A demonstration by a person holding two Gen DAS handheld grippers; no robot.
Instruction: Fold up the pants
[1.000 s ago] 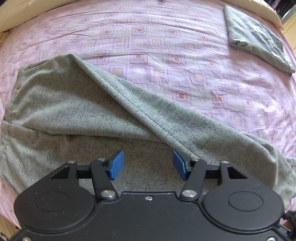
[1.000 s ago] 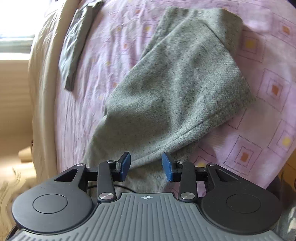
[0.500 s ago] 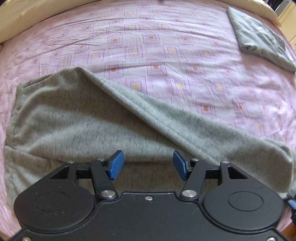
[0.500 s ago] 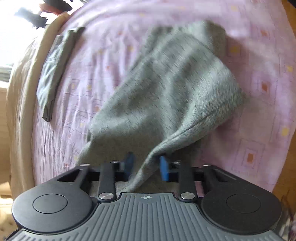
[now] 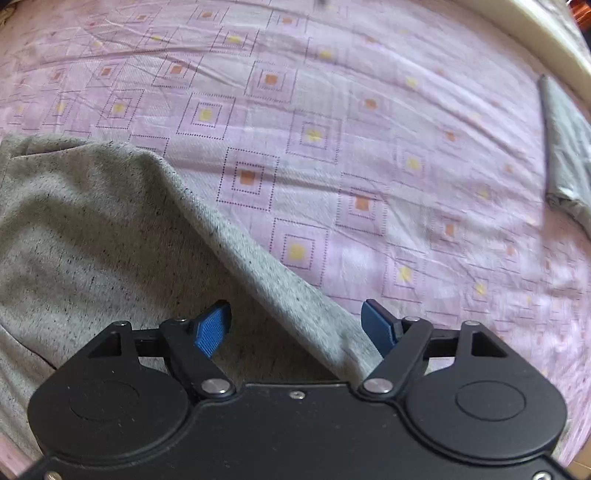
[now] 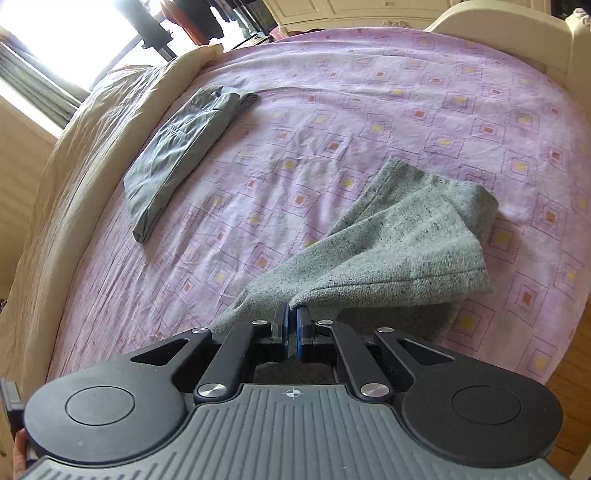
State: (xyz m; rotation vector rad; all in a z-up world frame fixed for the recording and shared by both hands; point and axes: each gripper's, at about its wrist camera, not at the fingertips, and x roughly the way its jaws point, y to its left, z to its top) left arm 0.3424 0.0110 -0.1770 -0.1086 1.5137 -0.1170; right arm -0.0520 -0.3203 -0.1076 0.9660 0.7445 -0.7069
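Observation:
The grey speckled pants (image 5: 92,236) lie on the pink patterned bed sheet (image 5: 332,129). My left gripper (image 5: 295,326) is open, its blue pads on either side of a raised fold of the pants close below. In the right wrist view the pants (image 6: 399,240) stretch from the bed up to my right gripper (image 6: 291,326). It is shut on the pants' edge and holds it lifted above the sheet (image 6: 369,92).
A folded grey-green garment (image 6: 177,147) lies near the beige bed border; it also shows at the right edge of the left wrist view (image 5: 565,155). A cream footboard (image 6: 498,22) stands at the far end. Wooden floor (image 6: 569,387) shows right of the bed.
My right gripper has shut on the pants' edge and lifted it, tilting up toward the far end of the bed. My left gripper has moved lower and closer over the fold, still open.

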